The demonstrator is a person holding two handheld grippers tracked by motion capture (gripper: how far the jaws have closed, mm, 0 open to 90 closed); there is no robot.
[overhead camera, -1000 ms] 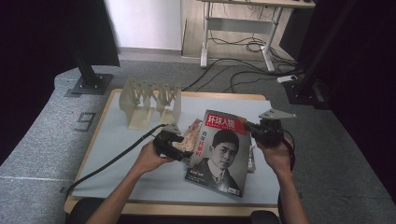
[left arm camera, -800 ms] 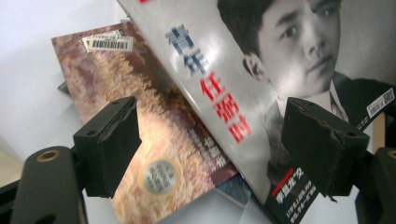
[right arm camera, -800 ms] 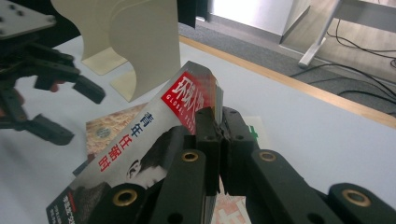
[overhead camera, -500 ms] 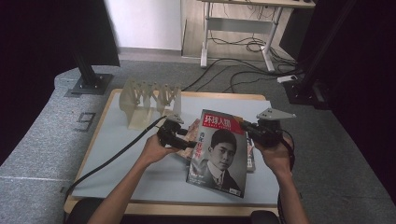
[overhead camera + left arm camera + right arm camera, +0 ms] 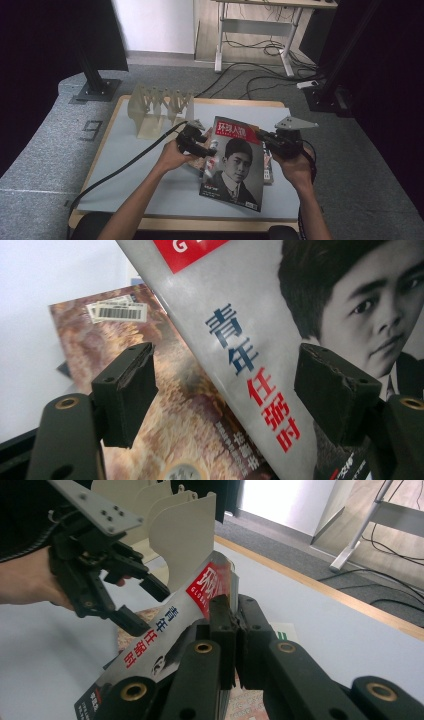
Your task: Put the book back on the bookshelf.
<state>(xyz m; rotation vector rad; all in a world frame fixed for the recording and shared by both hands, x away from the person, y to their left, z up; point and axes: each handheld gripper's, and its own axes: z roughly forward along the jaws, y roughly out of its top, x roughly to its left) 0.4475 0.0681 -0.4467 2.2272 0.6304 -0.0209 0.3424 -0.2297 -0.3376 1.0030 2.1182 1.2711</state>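
grey carpet floor (image 5: pixel 45 165) | pale table (image 5: pixel 130 165) | left gripper (image 5: pixel 204 145) released | right gripper (image 5: pixel 263 136) grasping magazine (image 5: pixel 235 165)

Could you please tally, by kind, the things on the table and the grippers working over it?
Magazines: 2, the portrait magazine and the brown-covered magazine beneath it
Slotted racks: 1, the beige rack
Grippers: 2, left gripper, right gripper
Total: 5

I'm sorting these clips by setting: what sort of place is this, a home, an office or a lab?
Most likely a lab or studio recording station. A padded table stands between black curtains and a stand base, with cables loose on the floor beneath a desk frame.
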